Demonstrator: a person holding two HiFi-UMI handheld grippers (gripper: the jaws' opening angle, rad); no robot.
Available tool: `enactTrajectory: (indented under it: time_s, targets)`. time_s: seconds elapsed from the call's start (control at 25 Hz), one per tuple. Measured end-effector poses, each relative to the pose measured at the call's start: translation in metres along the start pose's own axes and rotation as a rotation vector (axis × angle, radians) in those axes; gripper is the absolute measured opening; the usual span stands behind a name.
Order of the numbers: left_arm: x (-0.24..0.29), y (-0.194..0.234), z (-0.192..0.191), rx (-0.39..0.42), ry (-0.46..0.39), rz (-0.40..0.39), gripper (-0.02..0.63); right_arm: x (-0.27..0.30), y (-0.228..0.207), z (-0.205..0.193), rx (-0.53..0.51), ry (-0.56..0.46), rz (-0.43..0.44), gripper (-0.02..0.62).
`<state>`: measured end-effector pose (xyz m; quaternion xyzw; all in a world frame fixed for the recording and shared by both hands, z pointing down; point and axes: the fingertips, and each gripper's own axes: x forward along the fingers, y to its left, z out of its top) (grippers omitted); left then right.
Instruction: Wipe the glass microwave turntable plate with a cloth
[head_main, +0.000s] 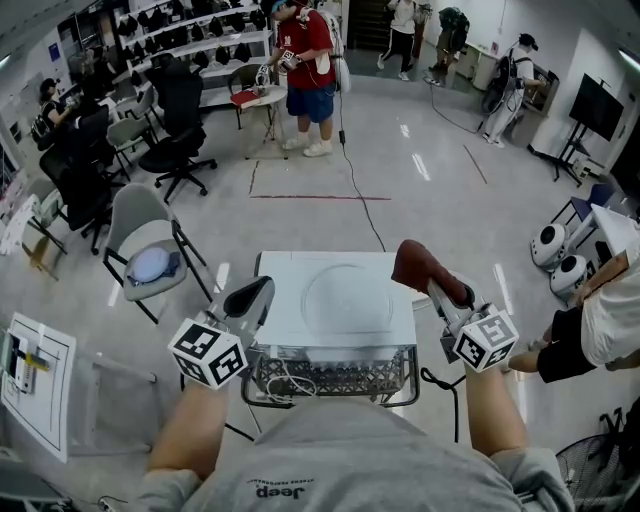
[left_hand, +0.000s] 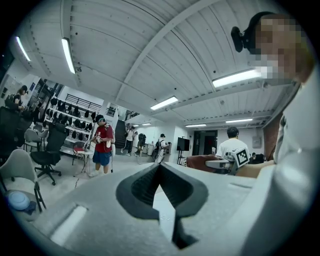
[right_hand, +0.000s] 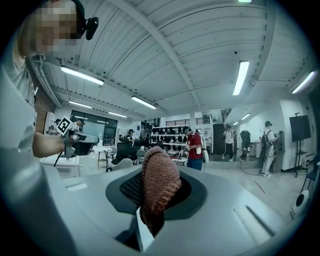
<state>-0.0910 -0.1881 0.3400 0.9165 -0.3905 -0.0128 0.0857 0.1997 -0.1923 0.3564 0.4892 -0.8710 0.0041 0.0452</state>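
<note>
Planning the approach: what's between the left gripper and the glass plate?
Only bare white tabletop between left gripper and glass plate; head view shows it.

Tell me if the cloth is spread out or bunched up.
Bunched up: the cloth is a rounded wad pinched between the right tongs, not laid flat.

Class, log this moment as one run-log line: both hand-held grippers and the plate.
left hand-held gripper: shut, empty | right hand-held gripper: shut on cloth | plate: on table, untouched
</note>
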Motion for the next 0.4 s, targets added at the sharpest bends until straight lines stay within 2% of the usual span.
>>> enactTrajectory:
  time_s: [0.4]
  targets:
    - [-0.0011, -0.0048, -0.0006, 0.000, 0.000, -0.002, 0.000, -0.0046, -0.0008, 0.0010, -0.002, -0.002, 0.003, 0.081]
